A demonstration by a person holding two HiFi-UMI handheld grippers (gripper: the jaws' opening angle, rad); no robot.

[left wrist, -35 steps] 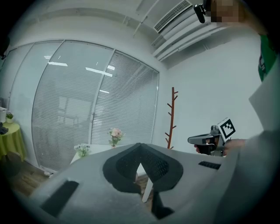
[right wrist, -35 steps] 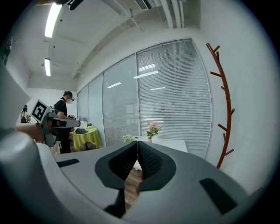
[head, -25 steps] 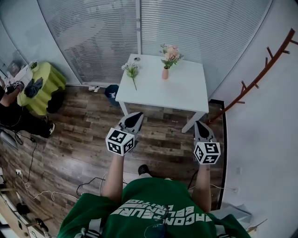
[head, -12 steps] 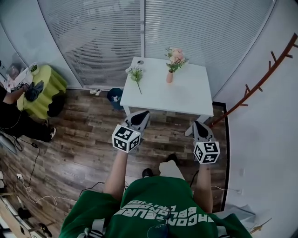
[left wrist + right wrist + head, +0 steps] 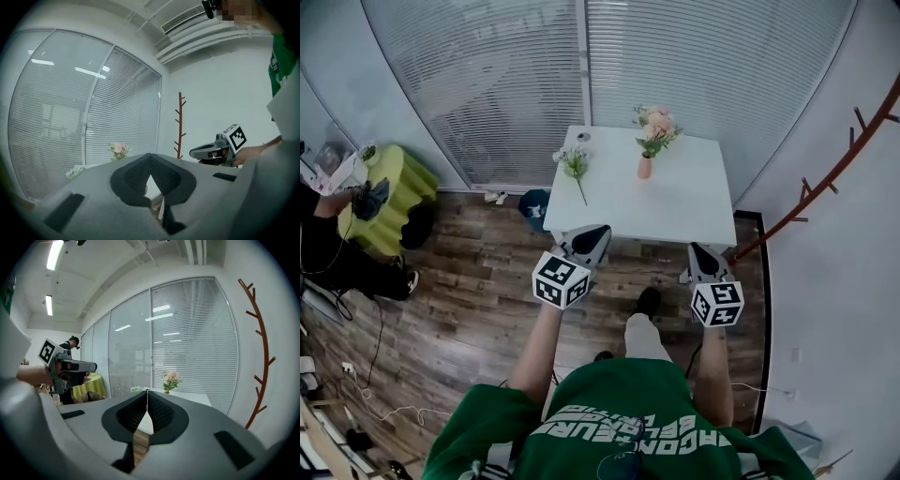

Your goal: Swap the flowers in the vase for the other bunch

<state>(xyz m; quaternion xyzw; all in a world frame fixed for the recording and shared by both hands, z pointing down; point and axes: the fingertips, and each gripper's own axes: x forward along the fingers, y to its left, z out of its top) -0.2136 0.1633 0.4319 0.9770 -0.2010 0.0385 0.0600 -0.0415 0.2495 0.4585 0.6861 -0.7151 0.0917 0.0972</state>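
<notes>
A small pink vase with pink flowers stands upright near the back of the white table. The other bunch, white and green, lies flat at the table's back left. Both grippers hang over the wooden floor, short of the table's front edge. My left gripper is shut and empty, and my right gripper is shut and empty too. In the left gripper view the shut left gripper points toward the pink flowers. In the right gripper view the right gripper is shut, with the flowers beyond it.
A round table with a yellow-green cloth stands at the left, a person in black beside it. A dark bin sits by the white table's left leg. A red-brown branch-shaped coat rack lines the right wall. Cables trail on the floor.
The person has stepped toward the white table, one foot now forward. Both grippers have come nearer its front edge. Their jaws stay shut.
</notes>
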